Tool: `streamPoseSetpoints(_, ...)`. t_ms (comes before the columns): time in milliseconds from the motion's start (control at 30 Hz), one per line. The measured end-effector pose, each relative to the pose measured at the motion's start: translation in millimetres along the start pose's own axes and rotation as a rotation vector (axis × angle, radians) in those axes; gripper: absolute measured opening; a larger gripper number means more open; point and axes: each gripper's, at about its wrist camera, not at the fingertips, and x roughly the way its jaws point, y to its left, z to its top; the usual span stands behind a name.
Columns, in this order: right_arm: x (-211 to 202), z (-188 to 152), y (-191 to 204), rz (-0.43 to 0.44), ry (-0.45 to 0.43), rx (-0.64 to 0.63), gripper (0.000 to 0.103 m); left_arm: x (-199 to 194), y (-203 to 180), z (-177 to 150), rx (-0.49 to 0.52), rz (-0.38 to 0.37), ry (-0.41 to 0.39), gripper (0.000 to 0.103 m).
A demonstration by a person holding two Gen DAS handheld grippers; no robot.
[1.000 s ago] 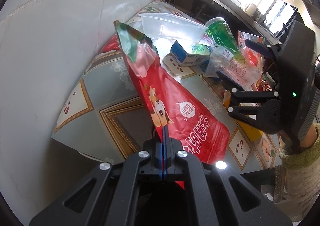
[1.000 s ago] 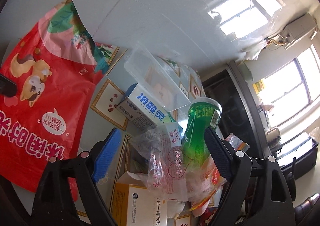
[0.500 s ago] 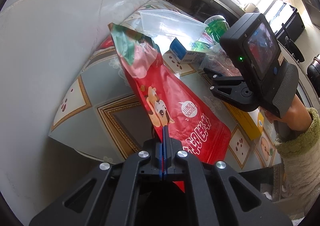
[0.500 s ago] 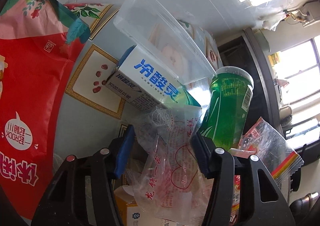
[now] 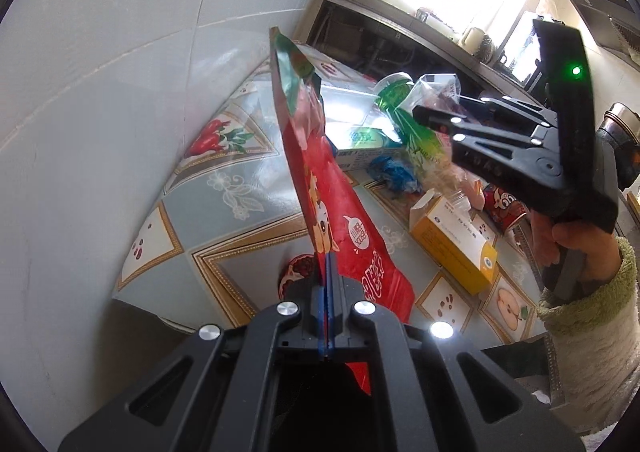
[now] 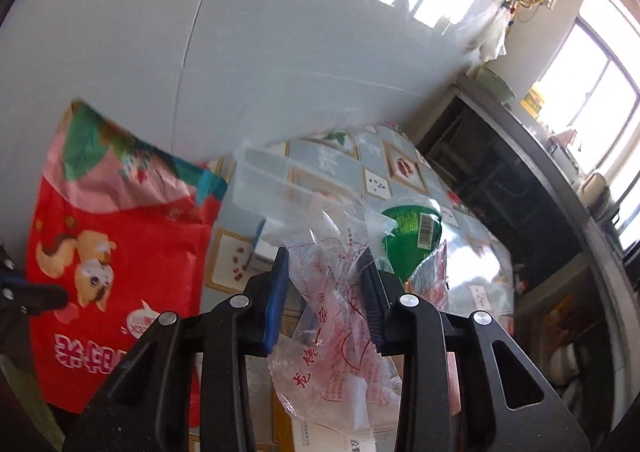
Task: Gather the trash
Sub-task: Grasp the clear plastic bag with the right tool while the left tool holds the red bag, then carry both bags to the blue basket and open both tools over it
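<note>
Clear plastic box (image 6: 276,176) beside green cup (image 6: 408,240)

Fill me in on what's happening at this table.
A person is collecting trash with a handheld gripper in each hand. The left gripper is shut on the edge of a large red plastic bag printed with a cartoon dog, holding it upright. The right gripper is closing on a crumpled clear plastic wrapper with red print. A green plastic cup and yellow cardboard box sit on the patterned tablecloth.

A fruit-patterned tablecloth (image 5: 240,180) meets a grey tiled wall (image 5: 120,52) below bright windows (image 6: 592,76).
</note>
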Motion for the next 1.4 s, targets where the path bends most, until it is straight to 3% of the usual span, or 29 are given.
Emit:
streamPoseSetpoints(200, -62, 14, -55, 0.181, -0.193, 0.287, 0.031, -28, -12, 11, 0.033, -0.022, -0.108, 0.0)
streamPoseSetpoints(333, -110, 4, -96, 0.227, -0.314, 0.428, 0.031, -45, -28, 25, 0.081, -0.062, -0.189, 0.0)
streamPoseSetpoints(533, -169, -34, -126, 0.065, -0.393, 0.52, 0.031, -50, -65, 46, 0.156, -0.155, -0.235, 0.0)
streamPoseSetpoints(700, -200, -88, -143, -0.141, -0.374, 0.604, 0.031, -43, -109, 64, 0.217, -0.282, -0.215, 0.0)
streamPoseSetpoints(967, -223, -200, -174, -0.457, -0.233, 0.812, 0.031, -1, -218, 94, 0.317, -0.527, -0.063, 0.0)
streamPoseSetpoints(1133, -231, -278, -185, -0.568, -0.137, 0.971, 0.031, 57, -316, 96, 0.389, -0.651, 0.155, 0.0)
streamPoseSetpoints(1400, -201, -389, -208, -0.705, -0.004, 1.156, 0.032, 163, -482, 43, 0.587, -0.618, 0.418, 0.0)
